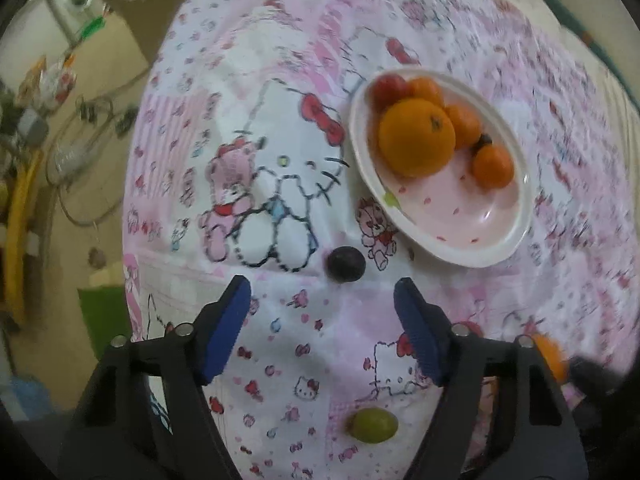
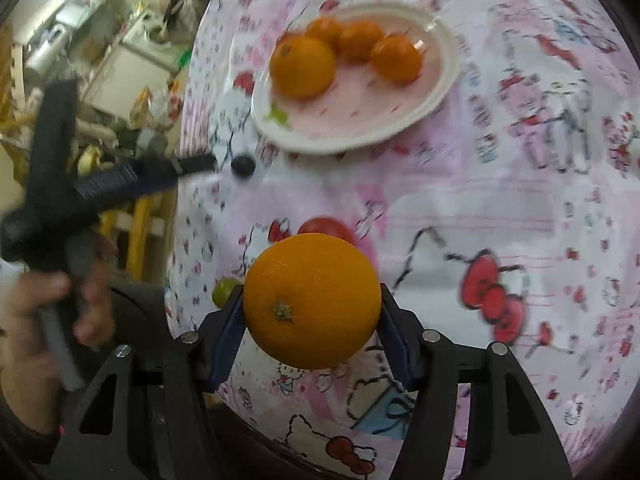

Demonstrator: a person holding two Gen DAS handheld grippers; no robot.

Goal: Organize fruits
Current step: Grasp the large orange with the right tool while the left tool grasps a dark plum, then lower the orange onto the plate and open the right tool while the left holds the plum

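My left gripper [image 1: 322,294] is open and empty, just short of a dark grape [image 1: 346,264] on the Hello Kitty cloth. A green grape [image 1: 375,425] lies below, between its arms. The pink plate [image 1: 516,236] at upper right holds a big orange [image 1: 417,137], small oranges and a red tomato [image 1: 387,87]. My right gripper [image 2: 312,300] is shut on a large orange [image 2: 312,301], held above the cloth. Behind it lie a red tomato [image 2: 326,226] and the green grape [image 2: 224,292]. The plate [image 2: 444,92] with oranges is ahead; the dark grape [image 2: 243,167] sits by the left gripper [image 2: 188,166].
The round table's left edge drops to a cluttered floor with a yellow frame [image 1: 20,216] and boxes. The person's hand [image 2: 52,312] holds the left gripper at the left of the right wrist view. An orange shape [image 1: 550,354] shows at the right edge.
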